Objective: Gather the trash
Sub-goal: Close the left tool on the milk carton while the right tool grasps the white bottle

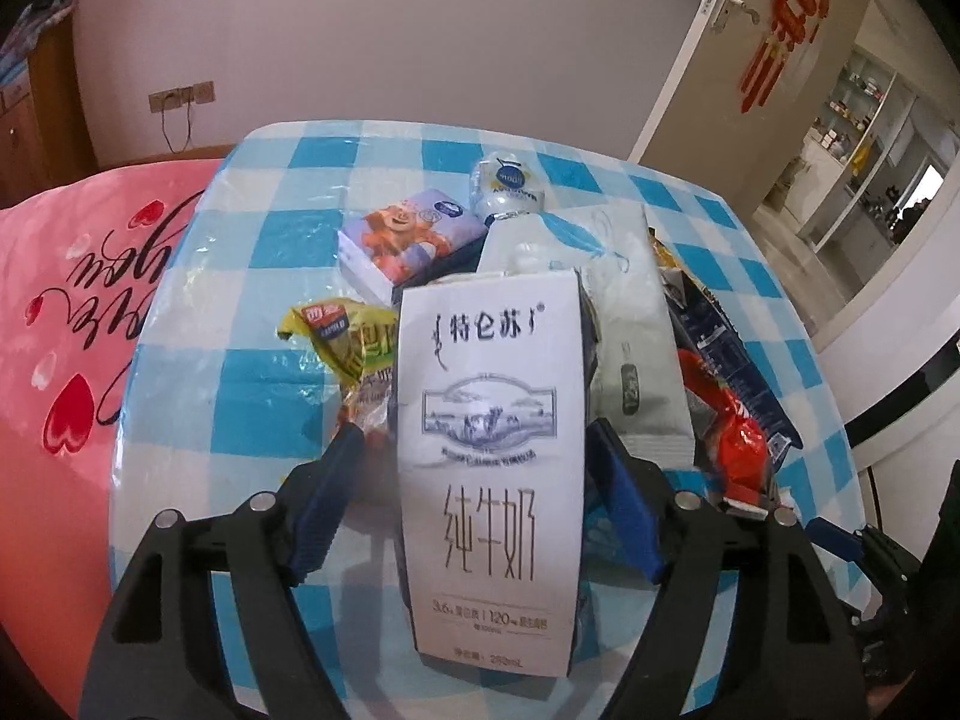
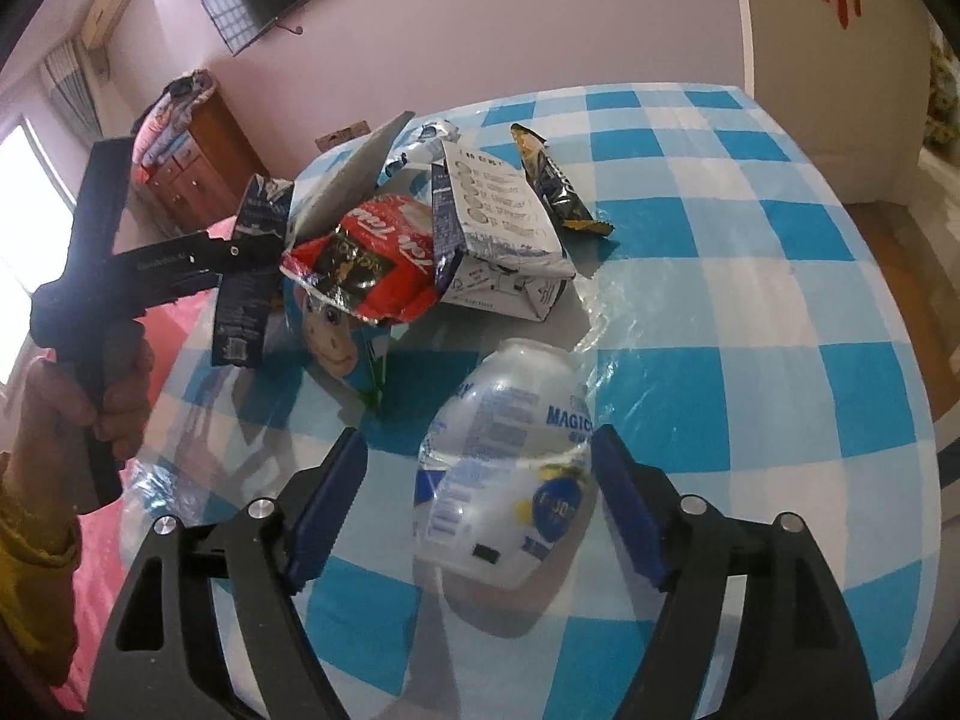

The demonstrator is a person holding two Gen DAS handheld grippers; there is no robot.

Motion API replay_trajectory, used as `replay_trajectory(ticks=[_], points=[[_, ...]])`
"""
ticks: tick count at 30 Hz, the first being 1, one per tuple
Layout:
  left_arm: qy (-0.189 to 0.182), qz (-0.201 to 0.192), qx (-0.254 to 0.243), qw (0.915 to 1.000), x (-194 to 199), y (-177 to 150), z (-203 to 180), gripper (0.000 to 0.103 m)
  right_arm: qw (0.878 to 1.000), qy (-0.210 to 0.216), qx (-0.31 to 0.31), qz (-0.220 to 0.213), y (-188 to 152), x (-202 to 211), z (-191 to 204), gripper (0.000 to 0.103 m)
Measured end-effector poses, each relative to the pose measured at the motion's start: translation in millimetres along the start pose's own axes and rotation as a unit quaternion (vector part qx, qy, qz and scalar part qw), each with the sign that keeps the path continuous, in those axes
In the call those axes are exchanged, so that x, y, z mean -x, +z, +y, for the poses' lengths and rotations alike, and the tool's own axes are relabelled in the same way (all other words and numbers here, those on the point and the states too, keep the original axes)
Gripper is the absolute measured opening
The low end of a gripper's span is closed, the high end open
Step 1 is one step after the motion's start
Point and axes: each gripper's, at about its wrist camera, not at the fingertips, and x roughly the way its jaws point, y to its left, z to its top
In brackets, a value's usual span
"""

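A glossy plastic sheet covers the blue-and-white checked cloth on the counter [image 1: 252,276], wrinkled and shiny where light catches it. In the left wrist view a tall, flat-sided white milk carton [image 1: 489,450] with a printed blue landscape and grey lettering stands between the ridged blue pads of the left hand-held gripper [image 1: 480,468], whose jaws are spread wide with a gap on each side, so it is released. Behind the carton lie a crinkled yellow snack wrapper [image 1: 342,336], a small rectangular tissue pack [image 1: 408,240] with a cartoon bear, a soft white paper bag [image 1: 624,312], and a crumpled red foil wrapper [image 1: 729,426]. In the right wrist view a clear, rounded plastic bottle [image 2: 510,462] with a blue-and-yellow label lies on its side between the blue pads of the right hand-held gripper [image 2: 480,474]; the right pad looks just at the bottle, the left pad stands apart, so the jaws are open. Farther back sits a flattened white carton [image 2: 510,240] and a dark, twisted foil wrapper [image 2: 552,180], loose on the cloth.
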Motion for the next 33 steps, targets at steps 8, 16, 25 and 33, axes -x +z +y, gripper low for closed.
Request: replay_trajectory(ticks=[8, 16, 25, 33], points=[[0.007, -0.013, 0.022, 0.9996, 10, -17, -2, 0.065, 1.000, -0.023, -0.014, 0.010, -5, -10, 5, 0.077], [-0.001, -0.043, 0.045, 0.9981, 40, -47, -3, 0.065, 0.997, -0.078, 0.029, 0.009, -8, -16, 20, 0.053], [-0.002, -0.057, 0.057, 0.9967, 70, -86, 6, 0.065, 0.995, -0.085, 0.058, -0.003, -21, -8, 24, 0.045], [-0.011, -0.073, 0.060, 0.9954, 87, -102, 12, 0.065, 0.995, -0.068, 0.065, -0.013, -25, 10, 32, 0.044]])
